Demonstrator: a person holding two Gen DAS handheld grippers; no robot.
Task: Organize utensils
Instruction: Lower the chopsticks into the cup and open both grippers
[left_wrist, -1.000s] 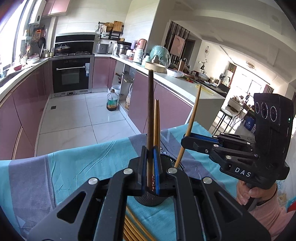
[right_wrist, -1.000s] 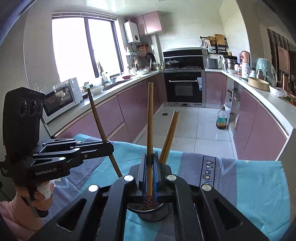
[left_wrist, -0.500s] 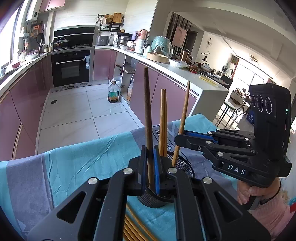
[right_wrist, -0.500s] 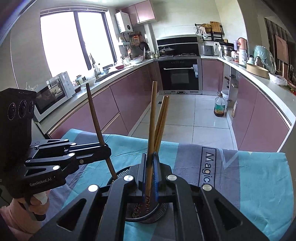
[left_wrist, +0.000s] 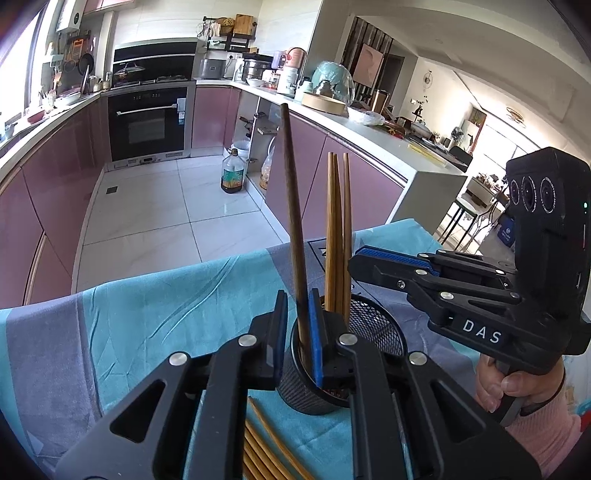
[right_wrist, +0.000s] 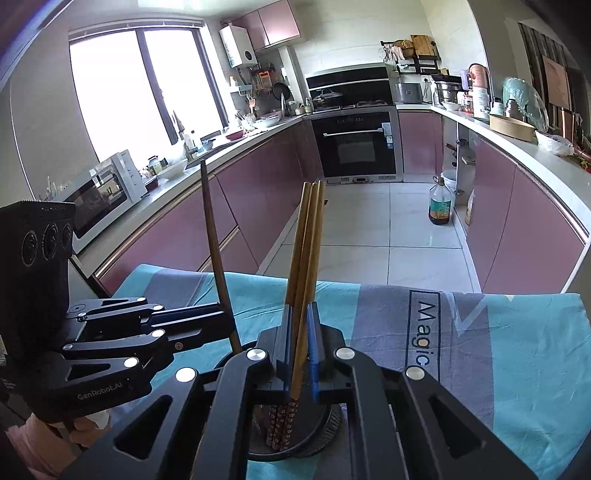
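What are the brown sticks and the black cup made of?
The light chopsticks look like bamboo or wood: tan, matte, with patterned dark ends. The dark chopstick looks like stained wood. The cup seems to be black metal mesh; tiny holes show through its wall.

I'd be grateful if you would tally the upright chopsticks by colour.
Dark brown chopstick: 1
Light bamboo chopsticks: 3
Total: 4
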